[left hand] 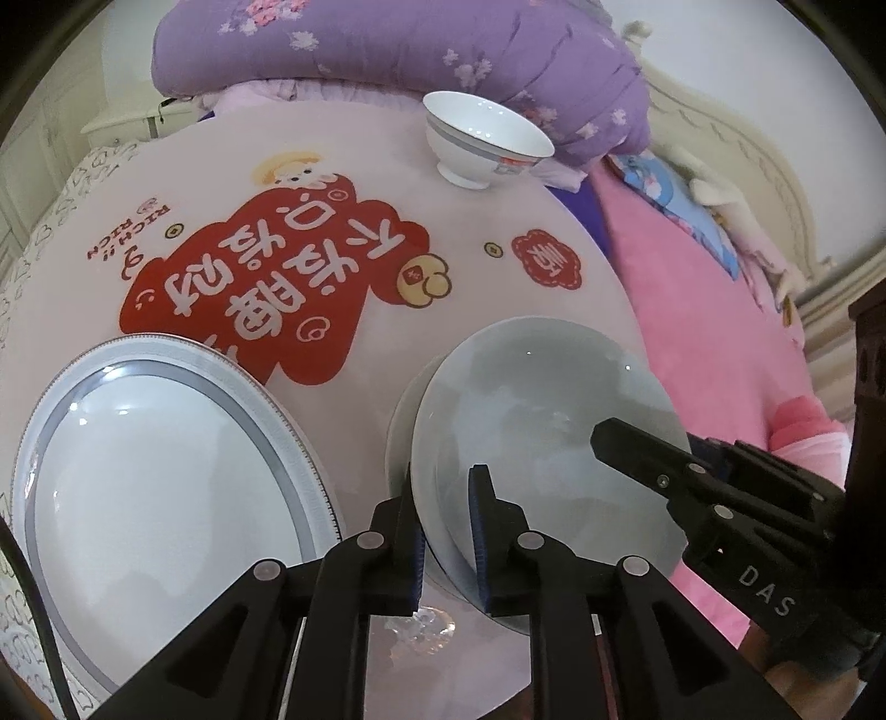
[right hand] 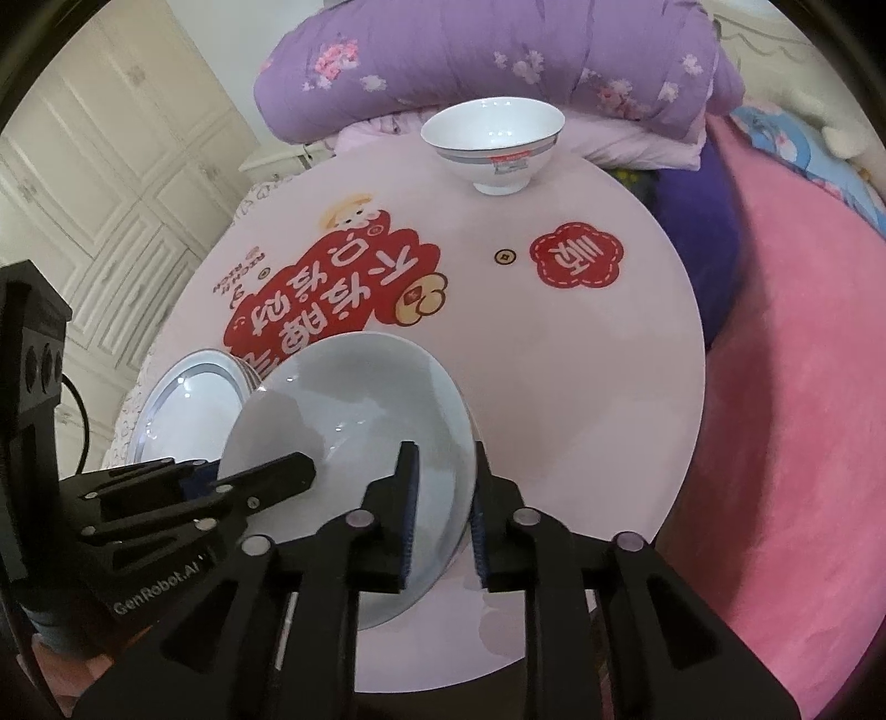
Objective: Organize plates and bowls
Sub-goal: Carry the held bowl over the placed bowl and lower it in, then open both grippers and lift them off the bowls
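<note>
A pale blue plate [left hand: 542, 399] [right hand: 354, 399] sits at the near edge of the round pink table [left hand: 487, 288] [right hand: 581, 360], with a whiter rim [left hand: 400, 421] showing under its left side. My left gripper [left hand: 446, 477] [right hand: 277, 471] straddles the plate's left rim. My right gripper [right hand: 443, 459] [left hand: 637, 454] straddles its right rim. On both, the jaws stand slightly apart around the rim and the pads do not press on it. To the left lies a larger white plate with a grey band [left hand: 166, 471] [right hand: 188, 399]. At the far edge stands a white bowl [left hand: 487, 138] [right hand: 493, 144].
A red printed design [left hand: 249, 288] covers the table's middle. A purple floral quilt [left hand: 387, 44] [right hand: 498, 55] is piled behind the bowl. A pink blanket [left hand: 692, 310] [right hand: 803, 387] lies to the right. White cabinet doors [right hand: 111, 166] stand at the left.
</note>
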